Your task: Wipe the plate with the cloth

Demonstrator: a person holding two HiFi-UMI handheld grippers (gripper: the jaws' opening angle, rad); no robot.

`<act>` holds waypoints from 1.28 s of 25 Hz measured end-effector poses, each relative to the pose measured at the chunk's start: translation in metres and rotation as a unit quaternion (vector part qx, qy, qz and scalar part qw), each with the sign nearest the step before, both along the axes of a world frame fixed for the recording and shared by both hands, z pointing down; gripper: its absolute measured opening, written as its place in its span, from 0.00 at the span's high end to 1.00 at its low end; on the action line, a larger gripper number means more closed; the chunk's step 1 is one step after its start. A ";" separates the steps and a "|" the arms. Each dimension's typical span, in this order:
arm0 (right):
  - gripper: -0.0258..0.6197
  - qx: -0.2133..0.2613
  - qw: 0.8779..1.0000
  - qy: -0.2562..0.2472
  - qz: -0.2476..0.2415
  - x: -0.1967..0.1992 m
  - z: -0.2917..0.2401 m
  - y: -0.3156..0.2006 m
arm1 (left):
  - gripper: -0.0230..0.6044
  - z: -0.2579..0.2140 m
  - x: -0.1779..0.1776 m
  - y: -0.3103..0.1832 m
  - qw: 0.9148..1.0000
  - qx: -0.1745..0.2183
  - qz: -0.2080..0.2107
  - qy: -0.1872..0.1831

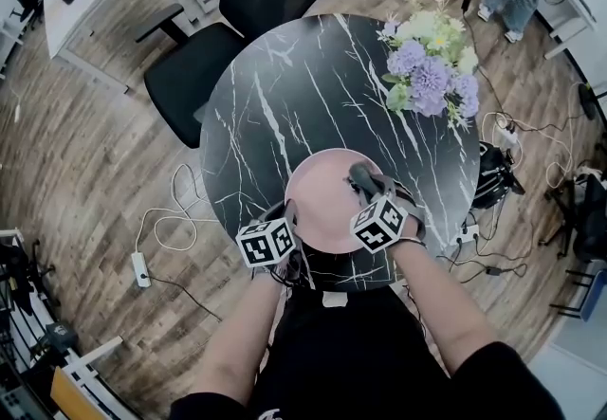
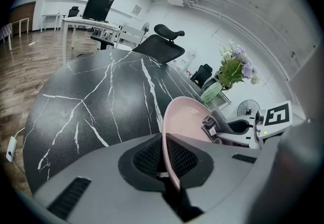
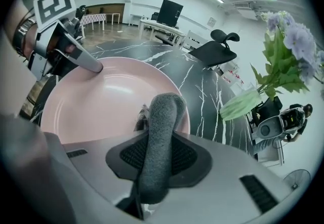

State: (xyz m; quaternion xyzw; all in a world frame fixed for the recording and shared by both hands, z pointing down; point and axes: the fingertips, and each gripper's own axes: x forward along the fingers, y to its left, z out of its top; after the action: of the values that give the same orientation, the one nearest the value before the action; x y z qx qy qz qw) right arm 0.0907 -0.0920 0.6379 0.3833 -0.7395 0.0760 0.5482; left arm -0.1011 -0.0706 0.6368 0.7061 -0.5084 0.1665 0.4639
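A pink plate rests on the near part of the round black marble table. My left gripper is shut on the plate's near left rim, which stands edge-on between its pads. My right gripper is shut on a folded grey cloth, held over the plate's right side. In the right gripper view the cloth's end hangs over the pink plate, and the left gripper bites the far rim. From the left gripper view the right gripper shows past the plate.
A vase of purple and white flowers stands at the table's far right. A black office chair is beyond the table. Cables and a power strip lie on the wooden floor to the left.
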 end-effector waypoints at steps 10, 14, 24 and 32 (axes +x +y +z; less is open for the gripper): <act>0.79 0.012 0.998 -0.032 0.050 0.001 -0.005 -0.006 | 0.91 -0.001 0.000 0.001 1.000 0.000 -0.018 0.003; 0.79 -0.019 0.991 -0.082 0.101 -0.001 -0.007 -0.005 | 0.91 0.000 0.000 0.001 1.000 0.001 -0.023 0.002; 0.79 -0.091 0.975 -0.172 0.110 -0.057 -0.007 0.036 | 0.91 -0.001 -0.001 0.001 0.999 0.004 -0.032 -0.002; 0.79 -0.144 0.957 -0.231 0.099 -0.107 -0.008 0.065 | 0.91 -0.001 -0.002 0.003 0.999 0.001 -0.039 -0.002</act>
State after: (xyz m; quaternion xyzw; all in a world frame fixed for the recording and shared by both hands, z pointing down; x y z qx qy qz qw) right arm -0.0164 -0.0271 0.6299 0.3440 -0.7853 0.3221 0.4016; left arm -0.1028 -0.0681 0.6360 0.6856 -0.5368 0.1489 0.4686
